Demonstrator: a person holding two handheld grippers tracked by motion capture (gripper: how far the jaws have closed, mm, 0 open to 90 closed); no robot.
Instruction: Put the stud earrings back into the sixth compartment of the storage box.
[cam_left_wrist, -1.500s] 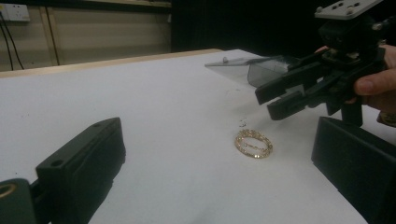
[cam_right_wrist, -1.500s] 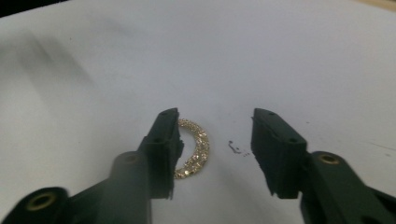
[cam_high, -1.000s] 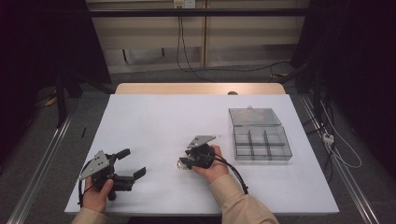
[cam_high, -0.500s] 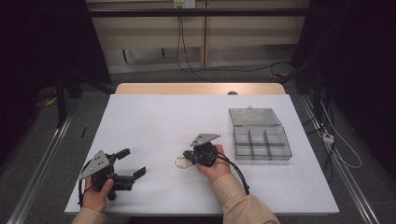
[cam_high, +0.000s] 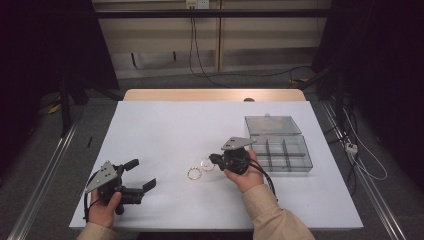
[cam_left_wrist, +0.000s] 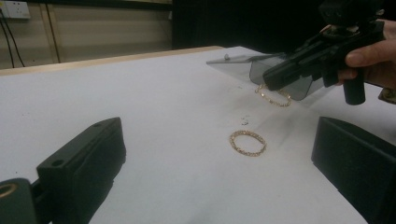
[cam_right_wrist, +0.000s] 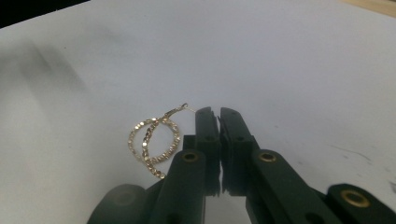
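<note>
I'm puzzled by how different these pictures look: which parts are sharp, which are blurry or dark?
High view: the white table is evenly lit, the room around it dark. Left gripper view: the gold hoop on the table is fairly sharp, its own near jaws soft. Right gripper view: the right gripper and hanging hoop are clear; a blurred shadow darkens the left.

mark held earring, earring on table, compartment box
held earring (cam_left_wrist: 273, 97), left gripper view, lower arc of the hoop
earring on table (cam_left_wrist: 247, 143), left gripper view, near rim
compartment box (cam_high: 300, 156), high view, right wall
</note>
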